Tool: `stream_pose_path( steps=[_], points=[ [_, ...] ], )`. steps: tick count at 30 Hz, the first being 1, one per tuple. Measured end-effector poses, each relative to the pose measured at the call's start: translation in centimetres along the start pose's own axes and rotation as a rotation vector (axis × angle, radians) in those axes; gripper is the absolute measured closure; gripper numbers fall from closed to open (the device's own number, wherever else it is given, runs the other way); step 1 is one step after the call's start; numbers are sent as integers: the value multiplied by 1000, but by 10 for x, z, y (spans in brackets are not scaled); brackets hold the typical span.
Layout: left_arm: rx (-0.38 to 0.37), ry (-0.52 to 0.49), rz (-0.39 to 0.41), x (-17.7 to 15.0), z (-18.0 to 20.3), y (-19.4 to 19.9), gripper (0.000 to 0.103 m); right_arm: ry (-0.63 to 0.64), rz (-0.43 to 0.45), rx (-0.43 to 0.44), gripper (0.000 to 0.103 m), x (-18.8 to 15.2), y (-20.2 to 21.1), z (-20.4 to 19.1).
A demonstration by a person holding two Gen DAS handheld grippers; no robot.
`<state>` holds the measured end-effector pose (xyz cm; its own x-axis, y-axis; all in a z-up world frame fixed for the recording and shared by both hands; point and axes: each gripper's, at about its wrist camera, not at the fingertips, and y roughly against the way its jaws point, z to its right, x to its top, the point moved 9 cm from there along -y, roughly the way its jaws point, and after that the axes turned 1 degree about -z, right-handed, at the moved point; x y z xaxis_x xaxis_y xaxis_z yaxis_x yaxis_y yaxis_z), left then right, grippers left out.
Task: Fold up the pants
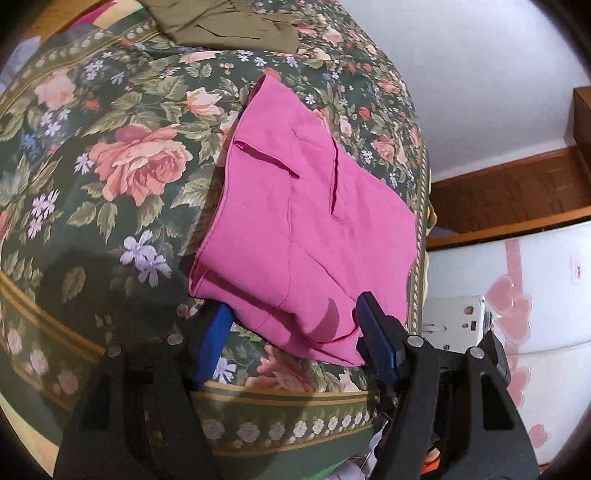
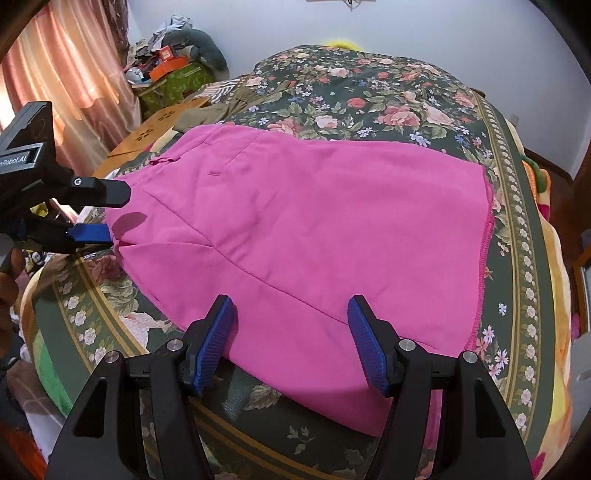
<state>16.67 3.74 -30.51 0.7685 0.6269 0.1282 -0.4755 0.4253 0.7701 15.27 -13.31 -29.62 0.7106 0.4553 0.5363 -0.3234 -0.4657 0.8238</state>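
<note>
Pink pants [image 2: 303, 236] lie folded flat on a floral bedspread [image 2: 388, 96]. They also show in the left wrist view [image 1: 306, 221], pocket slits up. My left gripper [image 1: 295, 328] is open at the near edge of the pants; its left finger [image 1: 216, 339] lies partly under the cloth and its right finger [image 1: 373, 332] is above it. In the right wrist view the left gripper [image 2: 110, 214] sits at the pants' left corner. My right gripper [image 2: 291, 332] is open, its fingers low over the near edge of the pants.
An olive garment [image 1: 229, 22] lies at the far end of the bed. The bed's right edge [image 1: 421, 236] drops to a wooden floor [image 1: 509, 192] and white storage boxes [image 1: 535, 314]. A cluttered green box [image 2: 173, 77] and a curtain [image 2: 74, 74] stand at the left.
</note>
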Motion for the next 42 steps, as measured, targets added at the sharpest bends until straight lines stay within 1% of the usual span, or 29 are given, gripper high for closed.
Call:
stream_pose_path(
  steps=[4, 6, 7, 8, 10, 11, 12, 13, 14, 17, 21, 23, 26, 30, 33, 35, 38, 39, 40, 41, 42],
  points=[
    [14, -7, 14, 4, -1, -4, 36, -2, 6, 3, 42, -1, 0, 0],
    [33, -45, 13, 13, 5, -11, 36, -1, 6, 7, 42, -1, 0, 0],
    [51, -64, 19, 15, 6, -12, 40, 1, 5, 8, 42, -1, 0, 0],
    [79, -81, 29, 18, 6, -12, 50, 2, 4, 9, 42, -1, 0, 0],
    [134, -121, 44, 23, 6, -16, 60, 4, 6, 12, 42, 0, 0, 0],
    [143, -129, 48, 24, 5, -17, 64, 6, 7, 13, 42, 0, 0, 0],
    [156, -141, 55, 26, 5, -17, 67, 6, 9, 15, 42, -1, 1, 1],
    [168, -152, 65, 27, 5, -17, 71, 5, 11, 18, 42, -1, 1, 1],
    [185, -169, 77, 27, 6, -17, 73, 4, 14, 21, 43, -1, 1, 0],
    [226, -225, 117, 26, 11, -14, 75, 3, 14, 21, 43, 0, 1, 0],
    [280, -315, 191, 27, 20, -2, 76, 3, 12, 30, 43, -1, 1, -1],
    [325, -388, 235, 29, 24, 7, 76, 6, 12, 40, 43, -1, 2, -3],
    [351, -443, 252, 30, 23, 17, 76, -5, 18, 59, 43, -4, 5, -4],
    [454, -579, 328, 31, 32, 29, 76, -32, 34, 71, 45, -8, 12, -3],
    [520, -720, 396, 27, 54, 36, 76, -59, 59, 37, 45, -10, 20, 4],
    [548, -823, 435, 19, 73, 36, 76, -105, 76, 31, 45, -13, 27, 13],
    [559, -933, 467, 10, 98, 32, 76, -180, 108, 13, 44, -16, 40, 30],
    [547, -974, 470, 5, 109, 29, 76, -190, 111, 5, 44, -18, 42, 34],
    [533, -993, 465, 2, 116, 27, 76, -202, 114, -12, 44, -20, 44, 40],
    [498, -1011, 445, -3, 125, 23, 76, -209, 113, -38, 44, -23, 45, 46],
    [443, -1021, 411, -7, 134, 18, 76, -212, 110, -63, 43, -26, 44, 50]
  ],
)
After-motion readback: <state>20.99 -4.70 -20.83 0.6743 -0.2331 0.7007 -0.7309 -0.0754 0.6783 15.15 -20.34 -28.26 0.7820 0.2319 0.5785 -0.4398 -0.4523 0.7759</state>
